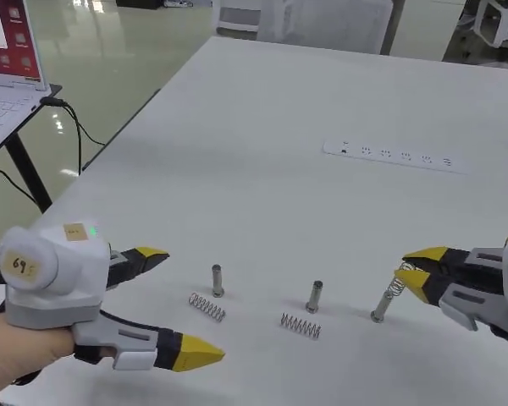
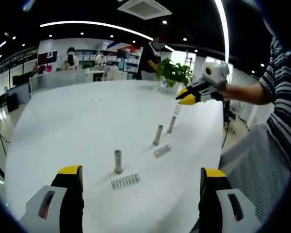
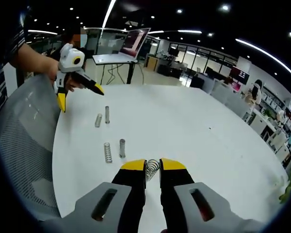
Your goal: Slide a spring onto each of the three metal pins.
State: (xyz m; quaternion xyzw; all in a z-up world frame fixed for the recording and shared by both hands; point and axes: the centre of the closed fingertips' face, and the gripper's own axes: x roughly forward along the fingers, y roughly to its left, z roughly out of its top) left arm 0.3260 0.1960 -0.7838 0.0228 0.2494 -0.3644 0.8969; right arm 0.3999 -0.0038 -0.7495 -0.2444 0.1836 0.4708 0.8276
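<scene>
The right gripper (image 3: pixel 153 165) pinches one spring (image 1: pixel 396 285) between its nearly closed fingers. This spring is at the top end of the right pin (image 1: pixel 379 309), which leans on the counter (image 1: pixel 322 211). The left gripper (image 1: pixel 186 303) hovers near the left pin (image 1: pixel 218 281) with its fingers spread wide. Two other springs lie flat on the counter, one (image 1: pixel 207 306) beside the left pin and one (image 1: pixel 300 326) beside the middle pin (image 1: pixel 315 296).

Perhaps "69", sticker (image 1: pixel 22 266), left gripper (image 1: pixel 193 304)
</scene>
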